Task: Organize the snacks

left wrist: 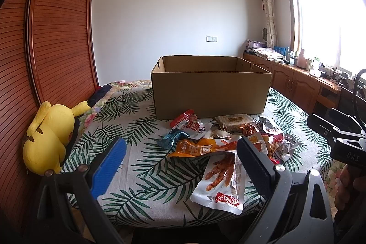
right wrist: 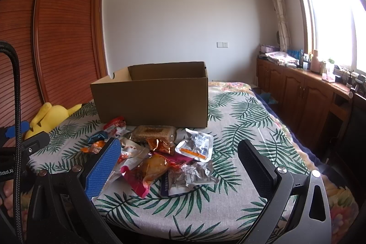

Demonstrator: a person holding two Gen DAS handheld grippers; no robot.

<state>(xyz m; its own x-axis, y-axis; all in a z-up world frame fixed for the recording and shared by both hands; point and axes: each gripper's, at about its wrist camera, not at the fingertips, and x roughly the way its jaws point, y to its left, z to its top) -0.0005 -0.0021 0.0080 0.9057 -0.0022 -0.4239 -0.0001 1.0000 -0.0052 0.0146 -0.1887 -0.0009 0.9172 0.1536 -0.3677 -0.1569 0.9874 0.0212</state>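
Observation:
Several snack packets lie in a pile on the leaf-print cloth, in front of an open, empty-looking cardboard box. Nearest in the left wrist view is a white chicken-feet packet, with an orange packet behind it. My left gripper is open and empty, hovering above the near edge of the pile. In the right wrist view the pile and the box show too. My right gripper is open and empty above a pink-edged packet and a silver one.
A yellow plush toy lies at the table's left edge beside a wooden louvred wardrobe. Wooden cabinets with clutter run under the window on the right. The right gripper's body shows at the right of the left wrist view.

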